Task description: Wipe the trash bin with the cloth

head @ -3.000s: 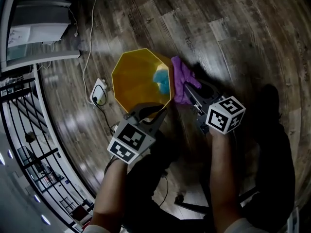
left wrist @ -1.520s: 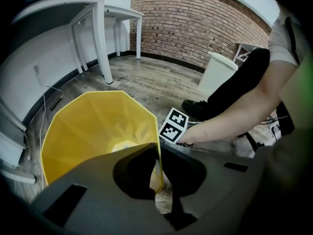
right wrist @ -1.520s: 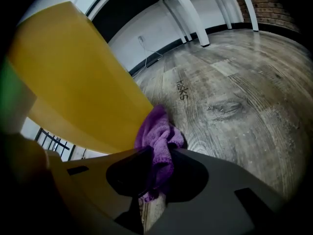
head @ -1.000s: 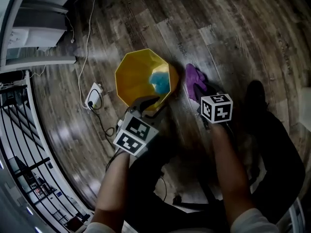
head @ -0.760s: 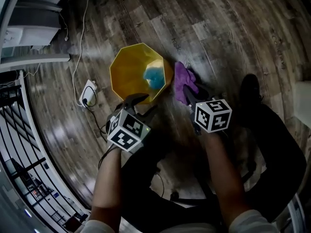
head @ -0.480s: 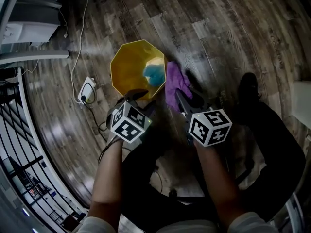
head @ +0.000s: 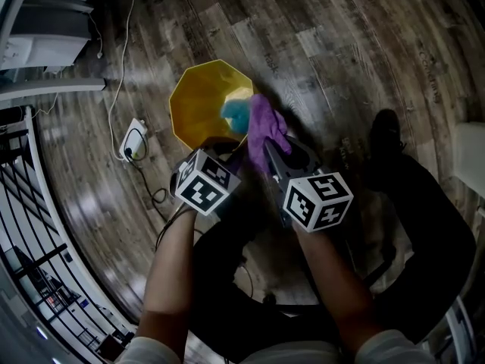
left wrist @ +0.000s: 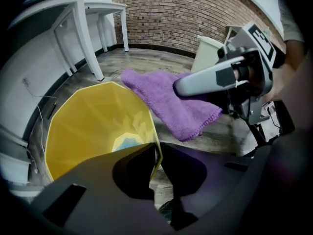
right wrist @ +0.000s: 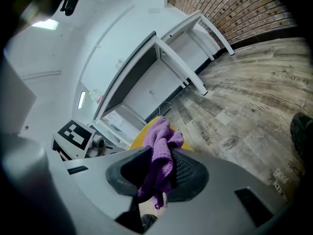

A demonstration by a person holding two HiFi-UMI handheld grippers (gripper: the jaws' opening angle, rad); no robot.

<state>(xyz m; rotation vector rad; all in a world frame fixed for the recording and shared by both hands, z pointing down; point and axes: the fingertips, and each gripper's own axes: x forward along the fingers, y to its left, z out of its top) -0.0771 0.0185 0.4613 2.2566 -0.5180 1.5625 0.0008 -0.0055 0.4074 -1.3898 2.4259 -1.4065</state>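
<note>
The yellow bin (head: 198, 108) stands upright on the plank floor (head: 341, 44), toward the floor's edge where white desks (left wrist: 93, 18) line the wall. The left gripper (left wrist: 156, 151) points steeply down at the near side of the bin. Its fingers have just been closing and are now clenched on the rim, with the thin yellow wall between them. The right gripper (right wrist: 161, 168) has its fingers clamped on a bunched end of the purple cloth (head: 261, 127). The rest of the cloth spreads out in front of it, reaching the rim on the side away from the desks. Whether the cloth touches the rim cannot be told. A blue thing (head: 236, 114) lies at the bottom of the bin. A power strip (head: 133, 140) with its cable lies on the floor just beside the bin, on its desk side.
</note>
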